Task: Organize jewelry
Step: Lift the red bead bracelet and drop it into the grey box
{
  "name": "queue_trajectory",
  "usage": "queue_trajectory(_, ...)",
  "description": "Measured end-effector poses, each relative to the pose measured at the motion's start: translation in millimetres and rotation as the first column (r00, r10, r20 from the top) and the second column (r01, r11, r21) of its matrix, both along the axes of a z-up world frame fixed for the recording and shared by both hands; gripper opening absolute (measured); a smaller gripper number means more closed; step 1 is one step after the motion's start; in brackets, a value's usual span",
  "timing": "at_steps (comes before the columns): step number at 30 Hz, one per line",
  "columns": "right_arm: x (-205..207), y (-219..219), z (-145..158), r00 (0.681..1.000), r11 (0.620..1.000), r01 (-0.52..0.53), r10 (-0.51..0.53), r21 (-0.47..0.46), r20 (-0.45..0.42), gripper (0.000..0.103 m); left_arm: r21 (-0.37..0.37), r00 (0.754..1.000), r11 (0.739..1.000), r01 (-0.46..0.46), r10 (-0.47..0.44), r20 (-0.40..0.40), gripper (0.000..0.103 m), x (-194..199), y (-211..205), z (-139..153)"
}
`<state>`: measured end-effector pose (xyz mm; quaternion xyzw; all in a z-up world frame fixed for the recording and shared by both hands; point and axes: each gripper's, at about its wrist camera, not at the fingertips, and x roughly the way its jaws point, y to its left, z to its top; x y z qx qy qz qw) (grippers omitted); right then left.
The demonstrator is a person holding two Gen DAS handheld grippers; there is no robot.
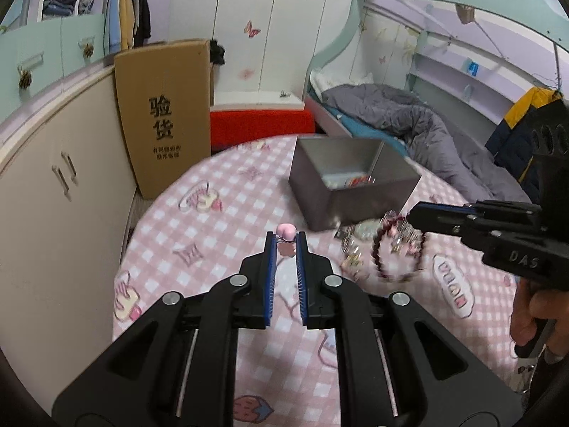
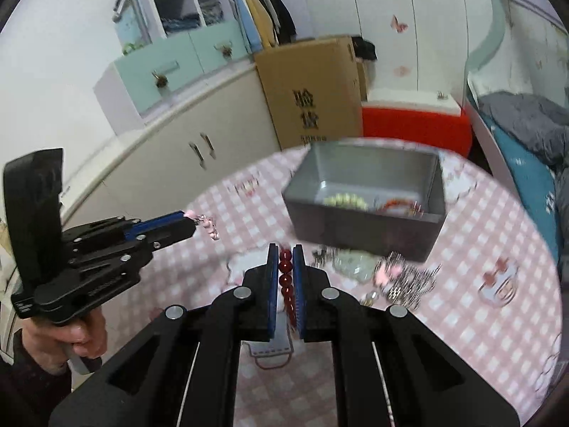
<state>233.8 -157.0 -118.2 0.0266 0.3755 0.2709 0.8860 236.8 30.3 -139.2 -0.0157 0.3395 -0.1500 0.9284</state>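
1. Left gripper pinches a pink charm piece above the checked tablecloth; it could slip.
2. Right gripper clamps a red bead bracelet — its loop could snag on the grey box rim.

1. A cardboard box with black printed characters stands upright at centre left of the left wrist view, leaning against a cream cabinet.
2. A red and white box sits just right of the cardboard, at upper centre.
3. A grey quilt lies rumpled on a bed at the right.
4. Hanging clothes fill the upper centre of the right wrist view.
5. Butterfly stickers dot the white wall panels.
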Motion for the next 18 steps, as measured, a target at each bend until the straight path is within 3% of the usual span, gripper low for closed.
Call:
queue_trajectory(13,17,-34,102,0.972,1.000,0.024,-0.023,0.001,0.234,0.007,-0.012,0.985,0.996,0.087,-0.084,0.152,0.011,27,-29,72)
queue_trajectory(18,40,-39,114,0.967,0.999,0.040,-0.040,0.004,0.253,0.007,-0.040,0.976,0.989,0.143,-0.135,0.168,0.011,46,-46,93)
